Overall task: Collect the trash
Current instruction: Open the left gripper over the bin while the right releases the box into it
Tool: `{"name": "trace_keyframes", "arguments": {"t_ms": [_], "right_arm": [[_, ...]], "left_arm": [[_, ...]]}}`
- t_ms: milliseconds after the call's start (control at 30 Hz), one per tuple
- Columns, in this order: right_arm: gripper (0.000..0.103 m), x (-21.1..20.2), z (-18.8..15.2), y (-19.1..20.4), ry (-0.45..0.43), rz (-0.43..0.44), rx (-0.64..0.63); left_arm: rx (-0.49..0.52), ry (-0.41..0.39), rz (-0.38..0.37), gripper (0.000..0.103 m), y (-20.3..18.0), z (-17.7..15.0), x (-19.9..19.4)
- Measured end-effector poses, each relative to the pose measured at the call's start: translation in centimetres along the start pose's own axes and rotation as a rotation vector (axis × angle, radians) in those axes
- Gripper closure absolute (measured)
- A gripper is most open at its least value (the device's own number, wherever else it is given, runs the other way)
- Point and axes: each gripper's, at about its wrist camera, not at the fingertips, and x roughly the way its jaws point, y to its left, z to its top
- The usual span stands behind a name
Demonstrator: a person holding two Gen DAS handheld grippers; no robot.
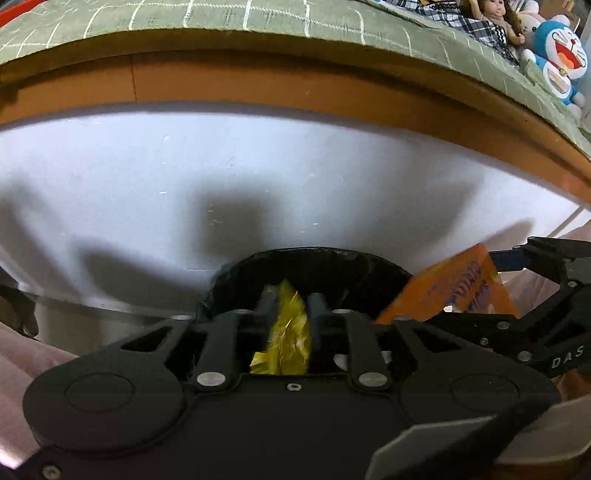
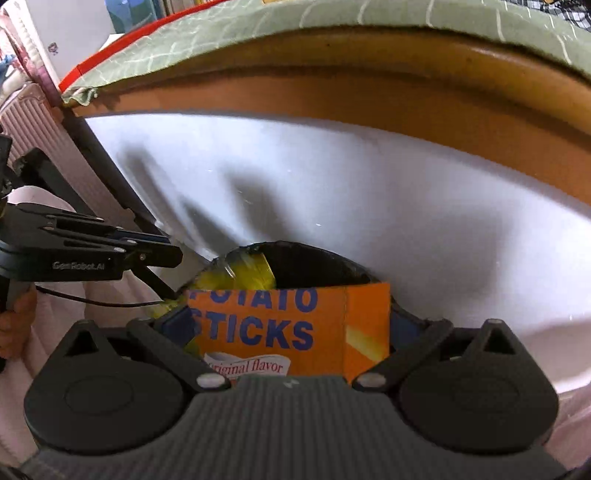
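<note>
A crumpled yellow wrapper [image 1: 288,332] is pinched in my left gripper [image 1: 290,306], right above the mouth of a black-lined bin [image 1: 314,262]. An orange "Potato Sticks" box [image 2: 295,325] is clamped across its width in my right gripper [image 2: 291,325], also over the bin [image 2: 314,258]. In the left wrist view the box [image 1: 454,288] and the right gripper [image 1: 546,280] come in from the right. The right wrist view shows the left gripper [image 2: 162,258] reaching in from the left, with the yellow wrapper [image 2: 247,273] at the bin's rim.
The bin stands against a white bed base [image 1: 184,177] under an orange-brown board [image 1: 258,81] and a green checked sheet [image 1: 258,14]. Plush toys and a doll [image 1: 554,48] lie on the bed at right. A pink suitcase [image 2: 33,122] stands at left. A hand [image 2: 14,325] holds the left gripper.
</note>
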Motion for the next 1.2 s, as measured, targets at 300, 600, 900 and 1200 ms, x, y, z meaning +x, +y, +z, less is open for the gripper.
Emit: {"name": "trace_keyframes", "arguments": {"t_ms": [300, 600, 900, 1200], "right_arm": [[0.0, 1.0, 0.1, -0.4, 0.036, -0.012, 0.042], [0.0, 1.8, -0.1, -0.7, 0.097, 0.004, 0.102], [0.0, 2.2, -0.8, -0.2, 0.153, 0.001, 0.092], [0.0, 2.1, -1.1, -0.2, 0.166, -0.007, 0.113]], "left_arm": [[-0.008, 0.012, 0.005, 0.057, 0.0, 0.1, 0.7], [-0.032, 0.039, -0.006, 0.055, 0.5, 0.1, 1.5], [-0.008, 0.057, 0.006, 0.052, -0.2, -0.3, 1.8], [-0.028, 0.061, -0.006, 0.048, 0.1, -0.7, 1.6]]}}
